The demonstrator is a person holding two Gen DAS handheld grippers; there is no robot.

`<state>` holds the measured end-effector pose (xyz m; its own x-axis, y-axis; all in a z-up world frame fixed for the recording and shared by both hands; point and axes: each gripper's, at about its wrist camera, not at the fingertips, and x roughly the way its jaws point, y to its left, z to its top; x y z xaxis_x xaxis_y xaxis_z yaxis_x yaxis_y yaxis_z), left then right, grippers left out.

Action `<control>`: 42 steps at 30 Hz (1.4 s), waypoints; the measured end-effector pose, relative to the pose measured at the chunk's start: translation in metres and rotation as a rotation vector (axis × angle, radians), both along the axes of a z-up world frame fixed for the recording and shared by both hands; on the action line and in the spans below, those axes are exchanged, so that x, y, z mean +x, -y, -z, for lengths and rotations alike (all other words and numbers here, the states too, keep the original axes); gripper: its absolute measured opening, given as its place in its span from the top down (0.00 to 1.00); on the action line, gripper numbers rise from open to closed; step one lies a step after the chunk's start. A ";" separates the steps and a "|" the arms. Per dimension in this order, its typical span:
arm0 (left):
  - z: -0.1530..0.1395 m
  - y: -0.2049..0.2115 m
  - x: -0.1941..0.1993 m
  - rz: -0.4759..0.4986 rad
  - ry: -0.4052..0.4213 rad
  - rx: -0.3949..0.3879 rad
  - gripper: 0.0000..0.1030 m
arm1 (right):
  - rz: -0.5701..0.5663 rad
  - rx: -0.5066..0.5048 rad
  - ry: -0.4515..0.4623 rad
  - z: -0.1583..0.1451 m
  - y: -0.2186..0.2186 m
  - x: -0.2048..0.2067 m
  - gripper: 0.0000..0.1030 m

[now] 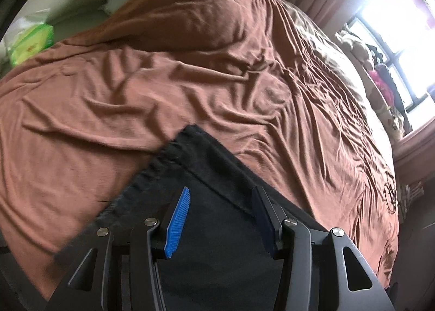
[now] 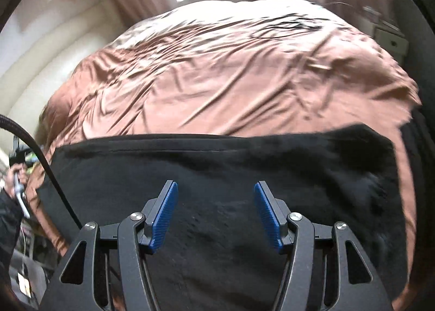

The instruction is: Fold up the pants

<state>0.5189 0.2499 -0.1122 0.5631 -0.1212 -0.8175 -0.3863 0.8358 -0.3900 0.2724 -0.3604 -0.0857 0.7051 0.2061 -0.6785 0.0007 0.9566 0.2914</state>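
Observation:
Black pants point(image 1: 217, 243) lie flat on a brown bedspread point(image 1: 190, 80), near its front edge. In the left wrist view the gathered waistband point(image 1: 160, 164) runs up to a corner. My left gripper point(image 1: 220, 191) is open just above the pants, holding nothing. In the right wrist view the pants point(image 2: 217, 175) spread across the frame with a straight far edge. My right gripper point(image 2: 216, 187) is open over them, holding nothing. Both have blue pads point(image 2: 163, 221).
The bed's brown cover point(image 2: 231, 80) is wrinkled. A green packet point(image 1: 32, 42) and pale cushions lie at the far left. A window point(image 1: 394, 25) with curtains and clutter on its sill is beyond the bed. A small cabinet point(image 2: 391, 39) stands at right. A black cable point(image 2: 49, 169) hangs at left.

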 end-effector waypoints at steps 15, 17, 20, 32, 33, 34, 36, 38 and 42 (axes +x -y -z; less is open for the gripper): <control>0.029 0.056 0.062 0.074 -0.065 0.023 0.51 | -0.285 -0.108 -0.041 0.034 -0.079 0.155 0.45; 0.032 0.060 0.067 0.073 -0.072 0.035 0.51 | -0.338 -0.129 -0.050 0.040 -0.094 0.170 0.45; 0.038 0.065 0.072 0.072 -0.093 0.059 0.51 | -0.401 -0.154 -0.044 0.045 -0.110 0.187 0.45; 0.060 0.074 0.083 0.042 -0.202 0.102 0.51 | -0.590 -0.228 -0.047 0.065 -0.172 0.241 0.53; 0.064 0.076 0.084 0.045 -0.230 0.110 0.51 | -0.597 -0.234 -0.051 0.068 -0.176 0.245 0.55; 0.067 0.078 0.086 0.045 -0.260 0.129 0.52 | -0.605 -0.237 -0.057 0.070 -0.180 0.249 0.56; 0.070 0.083 0.090 0.057 -0.293 0.167 0.52 | -0.627 -0.242 -0.066 0.075 -0.188 0.255 0.57; 0.072 0.085 0.094 0.054 -0.315 0.189 0.52 | -0.651 -0.261 -0.068 0.080 -0.197 0.259 0.57; 0.074 0.088 0.103 0.048 -0.350 0.215 0.52 | -0.660 -0.271 -0.079 0.088 -0.208 0.269 0.57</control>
<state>0.6223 0.1621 -0.1861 0.2440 0.0536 -0.9683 -0.4230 0.9044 -0.0565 0.5414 -0.1525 -0.1738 0.4380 0.3895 -0.8102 -0.5919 0.8033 0.0662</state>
